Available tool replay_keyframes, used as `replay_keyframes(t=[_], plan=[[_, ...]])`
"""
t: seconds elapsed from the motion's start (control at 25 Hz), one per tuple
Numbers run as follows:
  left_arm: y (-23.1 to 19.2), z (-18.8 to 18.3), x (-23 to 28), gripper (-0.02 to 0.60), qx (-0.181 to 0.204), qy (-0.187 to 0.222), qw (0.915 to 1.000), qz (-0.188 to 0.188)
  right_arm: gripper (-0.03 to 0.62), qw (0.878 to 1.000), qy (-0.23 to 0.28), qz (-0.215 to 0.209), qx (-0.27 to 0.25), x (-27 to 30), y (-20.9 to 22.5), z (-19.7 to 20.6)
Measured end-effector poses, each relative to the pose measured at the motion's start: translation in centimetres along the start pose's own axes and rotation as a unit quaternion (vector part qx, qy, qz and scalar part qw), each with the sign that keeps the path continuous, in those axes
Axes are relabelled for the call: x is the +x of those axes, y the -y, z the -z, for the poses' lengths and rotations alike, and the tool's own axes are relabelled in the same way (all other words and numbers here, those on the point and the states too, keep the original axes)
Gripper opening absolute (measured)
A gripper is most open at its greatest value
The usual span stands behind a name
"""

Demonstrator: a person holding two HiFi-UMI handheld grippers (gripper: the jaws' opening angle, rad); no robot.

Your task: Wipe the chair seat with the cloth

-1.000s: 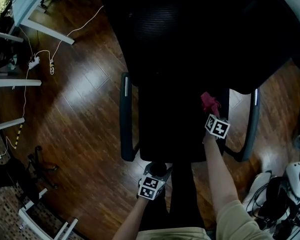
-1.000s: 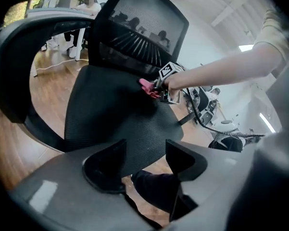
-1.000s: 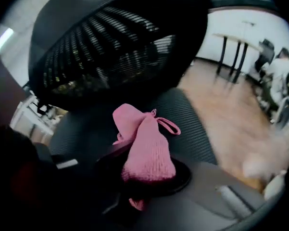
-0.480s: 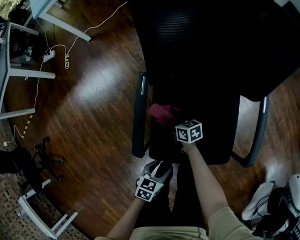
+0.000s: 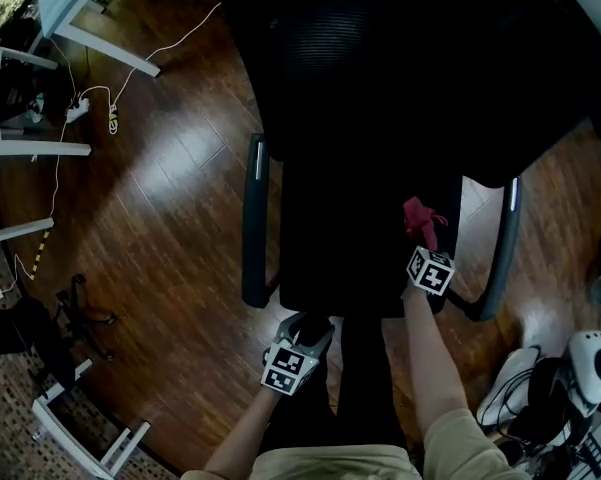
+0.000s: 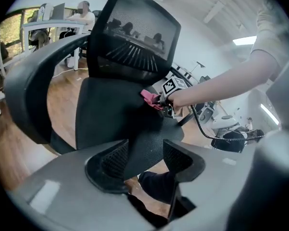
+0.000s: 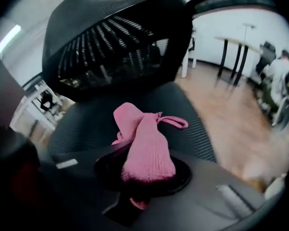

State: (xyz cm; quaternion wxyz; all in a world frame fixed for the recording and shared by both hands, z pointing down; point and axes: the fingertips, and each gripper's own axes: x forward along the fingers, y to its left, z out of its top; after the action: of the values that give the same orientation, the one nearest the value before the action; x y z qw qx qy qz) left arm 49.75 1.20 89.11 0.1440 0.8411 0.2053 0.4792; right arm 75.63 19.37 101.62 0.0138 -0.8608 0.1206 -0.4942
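Toward the lower right of the head view, the right gripper (image 5: 421, 243) has its jaws closed on a bunched pink knitted cloth (image 5: 418, 216), which lies against the right side of the black mesh chair seat (image 5: 340, 238). At lower centre, the left gripper (image 5: 307, 328) has its jaws pinched onto the seat's front edge.

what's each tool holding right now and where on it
Right tool grips the pink cloth by its bunched lower end; left tool clamps the chair seat at its front edge.
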Motion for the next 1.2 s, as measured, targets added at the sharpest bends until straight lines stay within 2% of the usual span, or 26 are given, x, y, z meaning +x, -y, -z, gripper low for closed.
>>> replay_keyframes(t=[0.08,0.12,0.2,0.24,0.28,0.32,0.36,0.4,0.44,0.52,0.56,0.6,0.64,0.68,0.76,0.84,0.92,1.0,1.08,1.16,1.2], plan=[[0.5,-1.1,0.6,0.213,0.003,0.012,0.9999,0.008,0.061,0.997,0.004,0.08,-0.004,-1.5,6.1,-1.5],[0.5,-1.3,0.7,0.213,-0.003,0.016,0.9998,0.008,0.061,0.995,0.0,0.096,-0.002,-1.7,7.5,-1.5],[0.3,-1.6,0.6,0.213,-0.019,0.021,0.9996,0.003,0.059,0.995,-0.014,0.097,0.003,-1.3,7.9,-0.8],[0.2,-1.7,0.5,0.213,-0.025,0.023,0.9994,0.0,0.055,0.996,-0.02,0.084,0.005,-1.0,7.1,-0.5],[0.2,-1.8,0.4,0.213,-0.028,0.027,0.9992,-0.003,0.055,0.998,-0.024,0.056,0.008,-0.8,5.2,-0.5],[0.1,-1.8,0.2,0.213,-0.031,0.03,0.999,-0.007,0.055,1.0,-0.028,0.008,0.007,-0.6,2.0,-0.4],[-0.2,-1.6,-0.1,0.213,-0.034,0.033,0.9988,-0.015,0.055,0.998,-0.03,-0.056,-0.003,-0.5,-2.6,-0.3],[-0.6,-1.1,-0.6,0.216,-0.038,0.036,0.9983,-0.024,0.057,0.991,-0.027,-0.131,-0.025,-0.8,-8.2,0.0],[-1.0,-0.6,-1.0,0.216,-0.043,0.038,0.9977,-0.035,0.057,0.976,-0.02,-0.209,-0.051,-1.3,-14.2,0.6],[-2.0,0.6,-1.9,0.219,-0.057,0.039,0.9961,-0.055,0.06,0.935,-0.013,-0.345,-0.079,-2.8,-25.4,2.4],[-2.4,1.2,-2.2,0.219,-0.064,0.038,0.9952,-0.063,0.06,0.918,-0.019,-0.389,-0.074,-3.2,-29.6,3.5],[-2.6,1.6,-2.6,0.219,-0.071,0.038,0.9944,-0.069,0.06,0.908,-0.033,-0.412,-0.064,-3.3,-32.6,4.7],[-2.8,2.0,-3.0,0.219,-0.076,0.038,0.9937,-0.074,0.06,0.907,-0.049,-0.415,-0.057,-3.0,-34.5,5.9],[-2.9,2.3,-3.3,0.219,-0.079,0.038,0.9932,-0.077,0.06,0.911,-0.066,-0.402,-0.055,-2.6,-35.3,7.1],[-3.1,2.7,-3.8,0.219,-0.082,0.038,0.9929,-0.077,0.06,0.935,-0.082,-0.34,-0.053,-1.2,-33.6,8.6],[-3.1,2.7,-3.8,0.219,-0.082,0.04,0.9931,-0.074,0.06,0.964,-0.062,-0.257,-0.016,0.2,-27.5,8.0],[-2.9,2.4,-3.4,0.219,-0.082,0.049,0.993,-0.07,0.06,0.981,-0.033,-0.189,0.021,0.8,-19.4,6.6],[-1.9,1.8,-2.5,0.213,-0.083,0.061,0.9931,-0.055,0.058,0.992,-0.003,-0.125,0.003,0.3,-11.0,4.9],[-0.7,1.1,-1.3,0.213,-0.076,0.068,0.9942,-0.035,0.058,0.999,0.019,-0.033,-0.01,-1.0,-1.8,3.6],[0.0,0.2,-0.5,0.213,-0.063,0.072,0.9951,-0.023,0.058,0.999,0.032,0.039,0.02,-2.4,5.7,2.8],[0.1,-0.2,-0.3,0.213,-0.059,0.075,0.9952,-0.021,0.06,0.998,0.033,0.052,0.031,-2.7,7.8,2.6]])
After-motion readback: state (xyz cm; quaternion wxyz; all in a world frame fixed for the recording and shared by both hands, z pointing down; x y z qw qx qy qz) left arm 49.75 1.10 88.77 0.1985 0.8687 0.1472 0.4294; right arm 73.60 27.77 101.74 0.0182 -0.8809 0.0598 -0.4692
